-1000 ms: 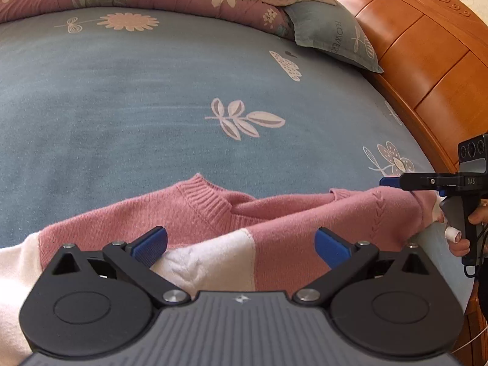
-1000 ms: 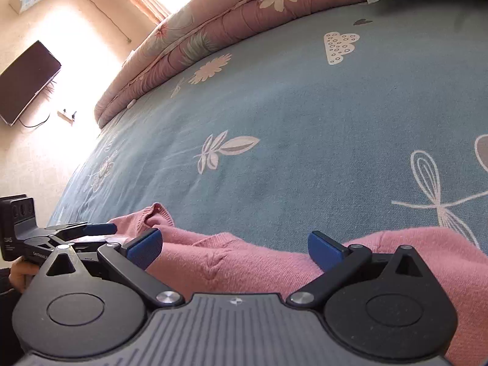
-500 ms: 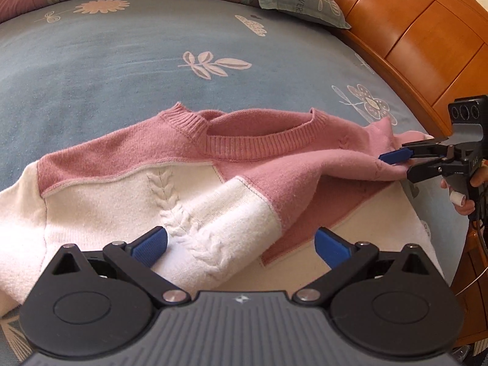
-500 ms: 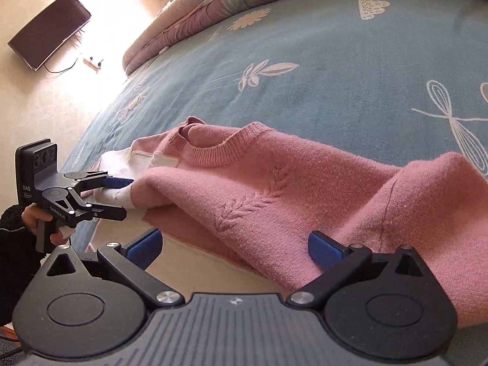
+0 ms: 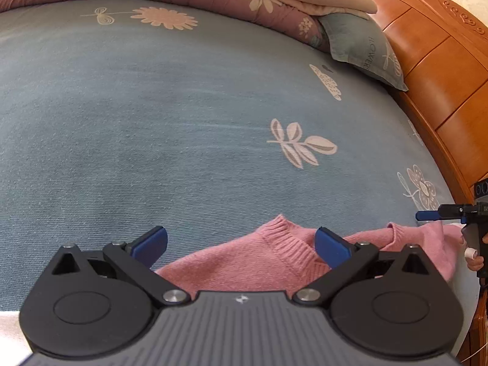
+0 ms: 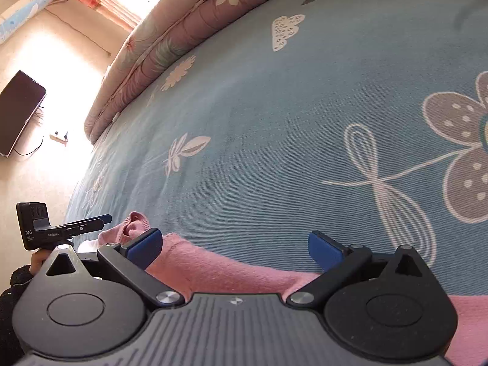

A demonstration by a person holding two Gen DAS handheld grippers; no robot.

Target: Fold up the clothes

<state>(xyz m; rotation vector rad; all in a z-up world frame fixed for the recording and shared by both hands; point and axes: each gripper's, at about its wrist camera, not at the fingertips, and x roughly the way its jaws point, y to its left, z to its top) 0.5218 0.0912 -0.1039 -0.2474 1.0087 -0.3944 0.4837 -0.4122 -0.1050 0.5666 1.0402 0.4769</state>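
The pink sweater point(image 5: 268, 262) lies at the near edge of the bed point(image 5: 152, 122), its ribbed collar toward the open blue sheet and most of its body hidden under both pairs of tongs. It is a knit, so I judge it light, soft and limp: it will sag and stretch where lifted, drape instead of holding a crease, and cling a little to the woven sheet, not slide. The firmest places to take it are the ribbed collar, the shoulder seams and the hem, where the knit is doubled; a pinch in the middle of the body would only pull up a peak. The left tongs point(image 5: 241, 244) stand wide apart over the collar, gripping nothing, and the right tongs point(image 6: 233, 245) are likewise spread, with pink knit lying below them. The left wrist view shows the collar plainly, the pillow point(image 5: 363, 48) and the wooden headboard point(image 5: 442, 61), and the right tongs from the side near a bunched end of the sweater; whether any cloth is caught there is hard to say at that edge. The right wrist view gives instead the folded quilt point(image 6: 183, 30), a wall screen point(image 6: 18, 113), and a pale patch beside the pink by the left tongs.
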